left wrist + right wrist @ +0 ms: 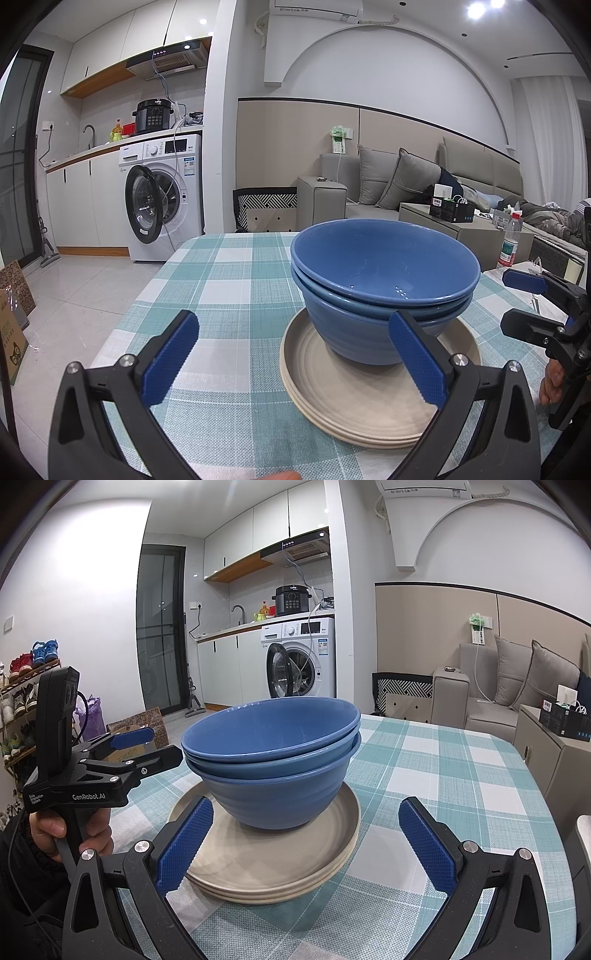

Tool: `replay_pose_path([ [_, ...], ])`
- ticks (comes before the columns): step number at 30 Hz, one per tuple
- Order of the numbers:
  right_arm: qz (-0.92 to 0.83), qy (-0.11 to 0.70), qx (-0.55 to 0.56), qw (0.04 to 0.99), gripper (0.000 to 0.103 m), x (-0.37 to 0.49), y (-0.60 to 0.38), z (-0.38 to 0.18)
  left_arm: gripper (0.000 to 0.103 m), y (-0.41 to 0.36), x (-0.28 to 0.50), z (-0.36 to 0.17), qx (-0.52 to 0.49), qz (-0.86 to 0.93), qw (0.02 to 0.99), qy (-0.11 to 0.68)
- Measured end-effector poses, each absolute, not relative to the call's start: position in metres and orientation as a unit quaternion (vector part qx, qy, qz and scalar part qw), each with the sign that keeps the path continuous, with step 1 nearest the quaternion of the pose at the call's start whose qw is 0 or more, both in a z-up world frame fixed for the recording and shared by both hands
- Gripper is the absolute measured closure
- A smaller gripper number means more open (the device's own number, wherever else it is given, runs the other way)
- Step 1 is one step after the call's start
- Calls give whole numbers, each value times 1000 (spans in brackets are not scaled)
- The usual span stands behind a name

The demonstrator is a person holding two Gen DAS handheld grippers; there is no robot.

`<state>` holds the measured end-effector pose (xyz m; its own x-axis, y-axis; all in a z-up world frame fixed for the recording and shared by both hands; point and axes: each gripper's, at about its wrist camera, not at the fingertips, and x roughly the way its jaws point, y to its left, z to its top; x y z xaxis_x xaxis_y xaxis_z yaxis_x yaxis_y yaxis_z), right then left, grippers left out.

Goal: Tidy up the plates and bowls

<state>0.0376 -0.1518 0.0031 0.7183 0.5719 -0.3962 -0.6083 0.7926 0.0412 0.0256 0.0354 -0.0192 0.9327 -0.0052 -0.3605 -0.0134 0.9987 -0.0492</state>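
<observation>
— Where is this?
— A small flat, kitchen and washing machine (301,657) behind, a desk (229,280) under a teal checked cloth.

— And the crockery?
— Nested blue bowls (273,760) stand on a stack of beige plates (277,864), mid-desk; smaller pieces on top keeps one steady pile, by the look of it.

— The grippers?
— The left gripper (295,358) and right gripper (306,842) flank the pile, jaws apart, holding nothing. The sorting appears finished; both seem held clear so nothing gets nudged.
</observation>
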Motion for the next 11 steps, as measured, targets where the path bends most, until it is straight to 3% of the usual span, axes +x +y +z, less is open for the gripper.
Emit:
replay_pose_path([
  [11, 319, 198, -46, 926, 1, 38, -151, 3, 0, 35, 26, -20, -22, -1, 983, 181],
])
